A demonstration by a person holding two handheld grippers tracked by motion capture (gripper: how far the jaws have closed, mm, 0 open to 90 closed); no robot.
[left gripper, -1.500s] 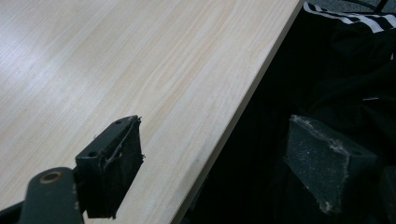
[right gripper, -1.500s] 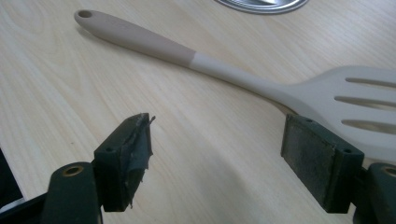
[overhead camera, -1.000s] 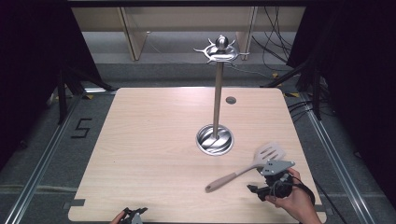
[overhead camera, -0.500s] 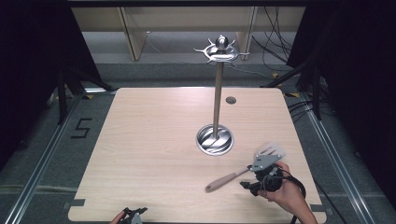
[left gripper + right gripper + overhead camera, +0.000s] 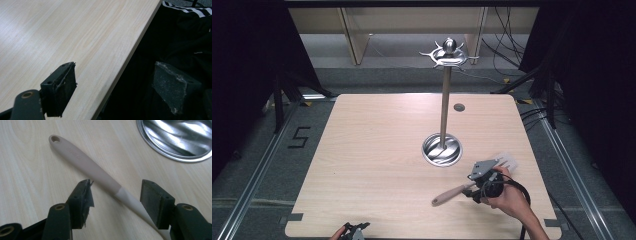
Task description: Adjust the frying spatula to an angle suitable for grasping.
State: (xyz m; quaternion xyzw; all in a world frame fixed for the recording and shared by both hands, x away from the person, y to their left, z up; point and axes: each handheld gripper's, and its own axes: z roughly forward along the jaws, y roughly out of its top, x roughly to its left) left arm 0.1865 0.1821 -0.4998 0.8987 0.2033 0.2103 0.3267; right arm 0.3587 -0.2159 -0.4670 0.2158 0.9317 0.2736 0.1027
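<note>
Right gripper [image 5: 116, 195] jaws wide, straddling spatula [image 5: 85, 163] lying on table [image 5: 377, 150]; left gripper [image 5: 113, 87] jaws wide, holding nothing, at table edge.

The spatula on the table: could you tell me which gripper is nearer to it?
Right. The right gripper straddles the spatula with open jaws; the left gripper sits far off at the table's near edge.

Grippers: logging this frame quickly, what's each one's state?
Left gripper: open, holding nothing.
Right gripper: open, jaws either side of the spatula handle.
</note>
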